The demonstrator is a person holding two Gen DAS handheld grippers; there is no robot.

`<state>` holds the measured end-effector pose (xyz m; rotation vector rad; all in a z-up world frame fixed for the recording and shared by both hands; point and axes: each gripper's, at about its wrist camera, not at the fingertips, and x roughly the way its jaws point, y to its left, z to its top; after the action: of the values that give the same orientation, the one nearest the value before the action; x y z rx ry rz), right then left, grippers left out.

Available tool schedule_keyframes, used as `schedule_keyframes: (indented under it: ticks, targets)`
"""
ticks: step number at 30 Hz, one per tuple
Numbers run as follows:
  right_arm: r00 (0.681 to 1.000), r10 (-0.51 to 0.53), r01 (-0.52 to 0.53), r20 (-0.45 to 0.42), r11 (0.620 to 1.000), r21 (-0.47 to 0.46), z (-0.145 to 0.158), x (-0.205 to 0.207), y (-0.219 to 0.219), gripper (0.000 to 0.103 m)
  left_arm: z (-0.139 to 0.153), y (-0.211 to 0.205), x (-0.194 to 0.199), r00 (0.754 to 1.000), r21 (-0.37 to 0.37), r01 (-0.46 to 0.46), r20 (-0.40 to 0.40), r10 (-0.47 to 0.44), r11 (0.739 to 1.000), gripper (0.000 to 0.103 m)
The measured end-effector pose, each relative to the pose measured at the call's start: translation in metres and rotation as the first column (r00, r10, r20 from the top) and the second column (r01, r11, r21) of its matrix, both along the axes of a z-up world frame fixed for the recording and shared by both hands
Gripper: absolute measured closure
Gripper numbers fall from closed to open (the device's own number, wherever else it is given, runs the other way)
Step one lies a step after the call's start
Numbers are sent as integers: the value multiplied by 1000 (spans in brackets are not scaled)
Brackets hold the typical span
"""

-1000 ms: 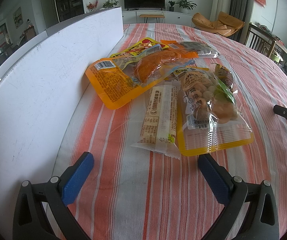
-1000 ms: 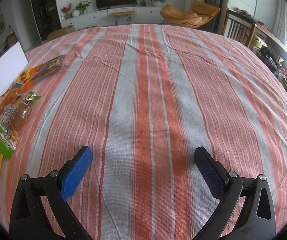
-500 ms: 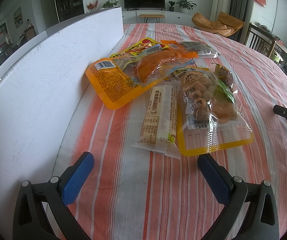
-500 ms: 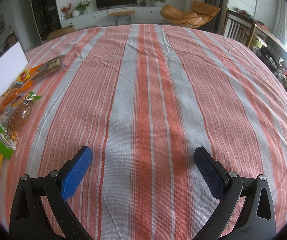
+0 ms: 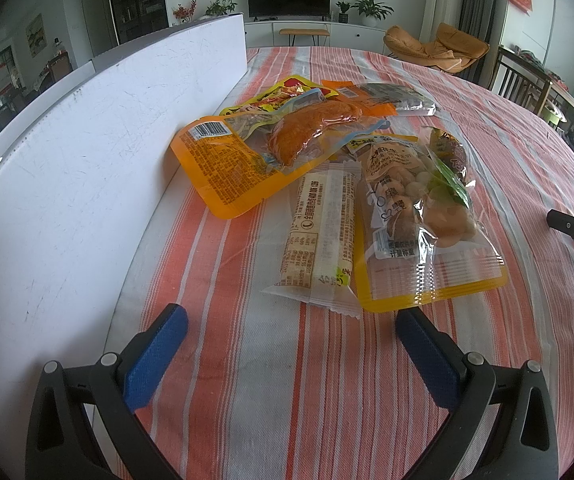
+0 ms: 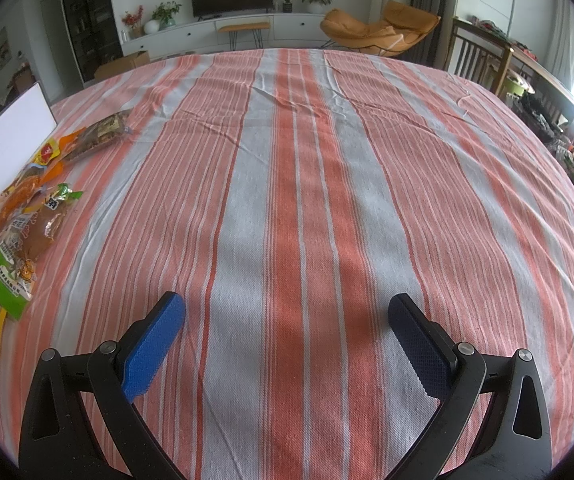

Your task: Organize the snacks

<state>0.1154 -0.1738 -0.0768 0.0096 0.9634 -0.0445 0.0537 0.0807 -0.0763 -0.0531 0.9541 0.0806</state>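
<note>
Snack packs (image 5: 415, 216): glossy clear/printed plastic film, crinkly. Bench cloth (image 6: 307, 200): matt woven fabric, slightly wrinkled. White board (image 5: 87, 152): matt, scuffed. Tool pads (image 5: 155, 356): blue textured rubber-looking; frames black matt plastic.

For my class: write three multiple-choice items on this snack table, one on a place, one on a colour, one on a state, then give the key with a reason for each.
1. Where does the long white snack bar lie?
A. Between the orange packet and the clear pouch with yellow edges
B. On top of the white board
C. Between the right gripper's fingers

2. What colours are the stripes of the tablecloth?
A. Blue and green
B. Orange-red and pale grey
C. Black and yellow

3. How does the left gripper stand?
A. Shut on the snack bar
B. Open, holding nothing
C. Shut on the orange packet

Key: 1 A, the bar has the orange packet at its left and the pouch at its right. 2 B, both views show these stripes. 3 B, its blue fingers are wide apart over bare cloth.
</note>
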Motion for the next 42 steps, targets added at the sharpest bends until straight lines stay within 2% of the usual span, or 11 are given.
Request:
schedule_keyframes:
  ticks: [22, 24, 26, 28, 30, 32, 35, 36, 38, 42]
  targets:
    - [1000, 0, 0, 0, 1000, 0, 0, 0, 0, 0, 0, 0, -1, 1000, -1, 3, -1, -3, 1000, 0]
    - [1000, 0, 0, 0, 1000, 0, 0, 0, 0, 0, 1, -1, -1, 999, -4, 35, -21, -35, 999, 1]
    - [1000, 0, 0, 0, 1000, 0, 0, 0, 0, 0, 6, -6, -4, 993, -47, 101, -55, -103, 994, 4]
    - [1000, 0, 0, 0, 1000, 0, 0, 0, 0, 0, 20, -17, -6, 980, -98, 187, -45, -192, 977, 4]
    - [1000, 0, 0, 0, 1000, 0, 0, 0, 0, 0, 37, -32, -4, 970, -67, 242, -9, -243, 968, 4]
    - [1000, 0, 0, 0, 1000, 0, 0, 0, 0, 0, 55, -54, 5, 952, 16, 304, 26, -304, 953, 4]
    - [1000, 0, 0, 0, 1000, 0, 0, 0, 0, 0, 55, -81, 34, 941, 124, 338, -16, -338, 933, 4]
    - [1000, 0, 0, 0, 1000, 0, 0, 0, 0, 0, 51, -84, 45, 942, 138, 335, -31, -334, 932, 4]
    - [1000, 0, 0, 0, 1000, 0, 0, 0, 0, 0, 40, -84, 67, 956, 141, 292, -65, -285, 946, 4]
    - [1000, 0, 0, 0, 1000, 0, 0, 0, 0, 0, 19, -70, 100, 978, 80, 184, -117, -174, 980, 4]
